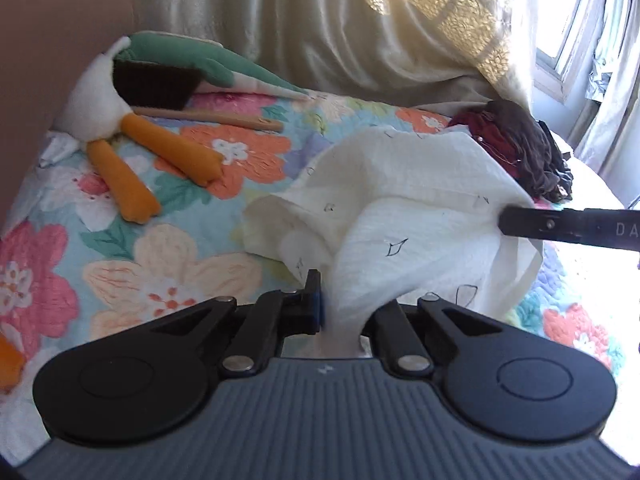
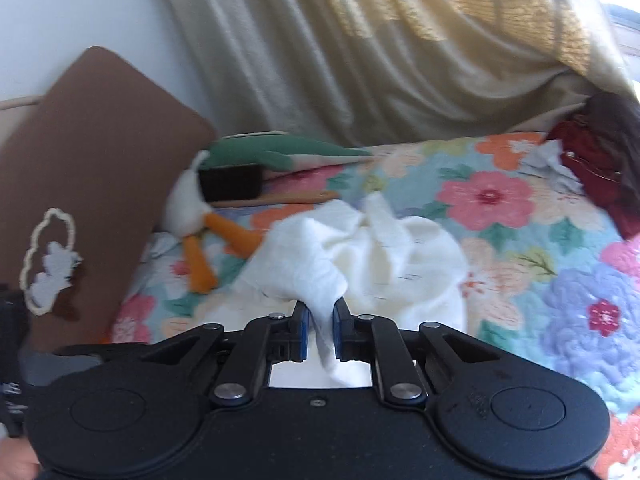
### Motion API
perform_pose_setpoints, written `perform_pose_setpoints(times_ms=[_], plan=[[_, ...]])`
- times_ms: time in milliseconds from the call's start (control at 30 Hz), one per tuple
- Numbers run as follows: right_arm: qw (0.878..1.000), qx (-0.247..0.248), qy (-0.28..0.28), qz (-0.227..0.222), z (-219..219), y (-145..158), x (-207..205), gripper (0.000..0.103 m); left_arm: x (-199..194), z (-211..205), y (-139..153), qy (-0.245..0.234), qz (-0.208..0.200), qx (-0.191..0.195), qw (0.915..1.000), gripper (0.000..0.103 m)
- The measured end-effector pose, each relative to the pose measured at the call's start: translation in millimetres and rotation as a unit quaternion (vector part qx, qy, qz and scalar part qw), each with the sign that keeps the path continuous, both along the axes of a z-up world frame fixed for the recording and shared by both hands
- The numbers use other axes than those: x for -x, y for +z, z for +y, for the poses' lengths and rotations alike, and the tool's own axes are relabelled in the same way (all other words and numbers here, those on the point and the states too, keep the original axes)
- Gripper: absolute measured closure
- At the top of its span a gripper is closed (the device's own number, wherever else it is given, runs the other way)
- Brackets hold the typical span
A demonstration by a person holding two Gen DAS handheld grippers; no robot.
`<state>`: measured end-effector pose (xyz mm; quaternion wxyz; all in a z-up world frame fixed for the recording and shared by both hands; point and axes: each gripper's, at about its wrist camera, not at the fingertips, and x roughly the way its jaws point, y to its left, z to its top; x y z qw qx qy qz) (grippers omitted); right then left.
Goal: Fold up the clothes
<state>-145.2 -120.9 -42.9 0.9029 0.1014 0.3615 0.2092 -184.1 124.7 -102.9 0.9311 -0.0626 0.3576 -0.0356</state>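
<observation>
A white garment with small black prints lies bunched on the floral quilt. My left gripper is shut on its near edge; one blue pad shows and the cloth hides the other finger. From the right, a black finger of my right gripper reaches the garment's far right corner and holds it up off the bed. In the right wrist view the same garment spreads ahead, and a fold of it fills the narrow gap between the blue pads of my right gripper.
A plush duck with orange legs and a wooden-handled brush lie at the back left. A heap of dark red and brown clothes sits at the back right, by the curtain. A brown cushion leans at the left.
</observation>
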Motion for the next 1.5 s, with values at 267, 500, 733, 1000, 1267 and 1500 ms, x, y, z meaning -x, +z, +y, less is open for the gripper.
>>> perform_pose_setpoints(times_ms=[267, 500, 733, 1000, 1267, 1500], plan=[[0.997, 0.023, -0.039, 0.063, -27, -34, -5, 0.063, -9, 47, -3, 0.136, 0.006, -0.07, 0.9882, 0.097], [0.995, 0.038, -0.031, 0.09, -17, -57, -13, 0.058, -19, 68, -40, 0.177, 0.058, -0.11, 0.9762, 0.097], [0.991, 0.048, -0.052, 0.115, -18, -69, -16, 0.055, -8, 84, -19, 0.284, 0.005, -0.238, 0.9288, 0.097], [0.988, 0.0, -0.044, 0.15, -23, -69, -11, 0.051, 5, 78, 5, 0.269, -0.016, -0.167, 0.9483, 0.092], [0.985, -0.029, -0.04, 0.166, -7, -78, -13, 0.05, 30, 53, 32, 0.237, -0.117, -0.168, 0.9495, 0.044], [0.986, -0.033, -0.053, 0.153, -23, -71, -23, 0.048, 40, 101, 35, 0.312, -0.077, -0.056, 0.9453, 0.038]])
